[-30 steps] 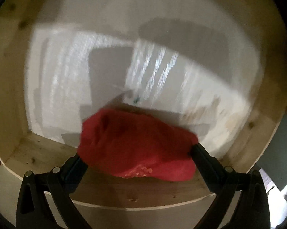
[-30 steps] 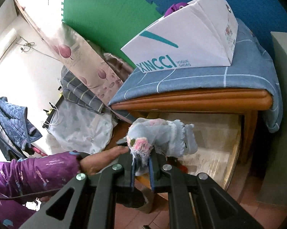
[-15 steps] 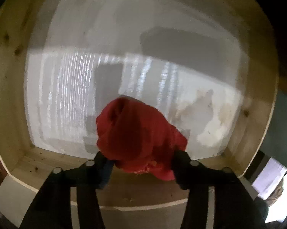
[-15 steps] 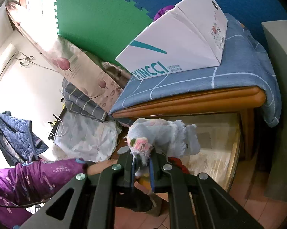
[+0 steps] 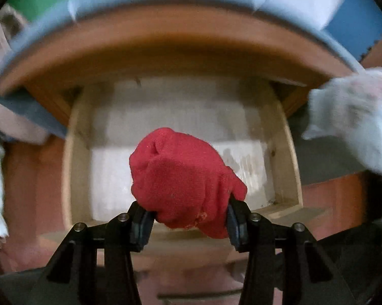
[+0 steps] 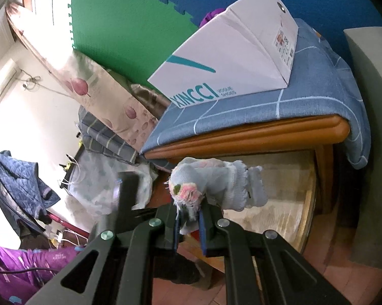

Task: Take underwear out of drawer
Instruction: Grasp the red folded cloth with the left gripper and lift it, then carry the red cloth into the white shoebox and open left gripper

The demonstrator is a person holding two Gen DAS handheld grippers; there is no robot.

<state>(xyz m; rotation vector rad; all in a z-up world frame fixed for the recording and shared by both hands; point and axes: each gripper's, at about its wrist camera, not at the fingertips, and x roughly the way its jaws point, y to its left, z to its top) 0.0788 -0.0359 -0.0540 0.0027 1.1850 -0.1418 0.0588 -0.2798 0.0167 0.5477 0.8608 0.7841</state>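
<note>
Green and blue foam mats [image 6: 130, 38] line the wall behind a wooden tabletop [image 6: 254, 134] draped in a blue checked cloth [image 6: 305, 99], with a white shoe box with teal lettering [image 6: 231, 68] sitting on it. Only the right wrist view shows the room's left side: a purple sleeve [image 6: 15, 267] low in the corner, a dark blue quilted jacket [image 6: 20, 180] hanging above it, and a floral pillow [image 6: 99, 96] leaning beside folded bedding.

From the left wrist view, the pale wooden drawer [image 5: 74, 167] stands pulled out under the tabletop's front edge, its paper-lined bottom bare. The left tool [image 5: 188, 218], whose jaws have just been closing, is clamped on a bunched red pair of underwear [image 5: 183, 180], held above the drawer's front edge. At that view's right edge, blurred, hangs a pale blue knit garment with a pink flower [image 5: 351, 117].

Seen sharply from the right wrist, the right tool [image 6: 189, 226] is pinched nearly together on this pale blue garment [image 6: 216, 180], held out beyond the drawer's front rim [image 6: 306, 213], below the tabletop.
</note>
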